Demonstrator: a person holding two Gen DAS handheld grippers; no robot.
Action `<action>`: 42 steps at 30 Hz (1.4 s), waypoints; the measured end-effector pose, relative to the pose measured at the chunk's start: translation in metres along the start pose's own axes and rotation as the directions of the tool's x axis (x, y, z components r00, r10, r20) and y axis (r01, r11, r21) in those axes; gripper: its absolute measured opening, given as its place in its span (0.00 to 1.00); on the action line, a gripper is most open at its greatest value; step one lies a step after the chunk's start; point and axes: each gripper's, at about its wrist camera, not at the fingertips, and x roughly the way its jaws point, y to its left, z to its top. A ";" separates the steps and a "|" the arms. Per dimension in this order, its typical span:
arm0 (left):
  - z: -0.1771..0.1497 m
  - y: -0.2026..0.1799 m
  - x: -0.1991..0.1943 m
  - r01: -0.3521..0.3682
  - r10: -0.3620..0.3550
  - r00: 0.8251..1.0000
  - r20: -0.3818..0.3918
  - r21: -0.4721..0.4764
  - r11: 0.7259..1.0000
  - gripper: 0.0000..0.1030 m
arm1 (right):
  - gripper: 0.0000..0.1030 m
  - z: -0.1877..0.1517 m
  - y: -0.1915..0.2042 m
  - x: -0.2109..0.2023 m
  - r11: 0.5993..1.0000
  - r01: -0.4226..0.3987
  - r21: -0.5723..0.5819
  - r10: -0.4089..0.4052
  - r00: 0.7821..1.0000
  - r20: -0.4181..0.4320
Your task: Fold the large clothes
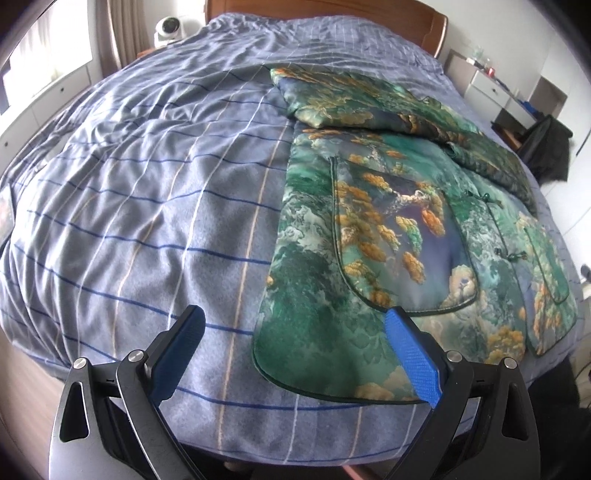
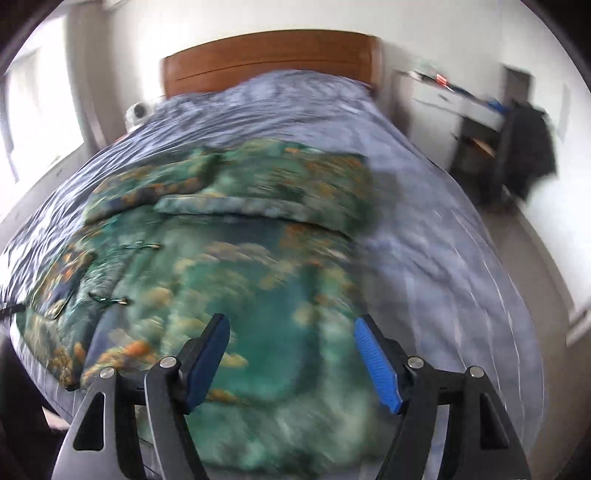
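A green padded jacket [image 1: 388,236] with orange and blue landscape print lies flat on the bed, its sleeves folded across the top. In the left wrist view my left gripper [image 1: 295,321] hangs open above the jacket's lower left hem corner, with nothing between its blue pads. The right wrist view is motion-blurred. It shows the same jacket [image 2: 229,266] spread below, with my right gripper [image 2: 291,328] open over its lower right part and nothing held.
The bed [image 1: 147,206] has a blue checked cover and a wooden headboard [image 2: 269,59]. A white desk [image 2: 450,99] and a dark chair with clothing [image 2: 528,144] stand at the right. A small white device [image 1: 168,31] sits by the window side.
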 end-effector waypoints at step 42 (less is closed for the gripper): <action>0.008 0.008 0.043 0.193 -0.194 0.974 -0.114 -0.025 0.981 0.96 | 0.73 -0.040 -0.058 0.038 0.970 -0.138 0.200 0.183 0.957 -0.224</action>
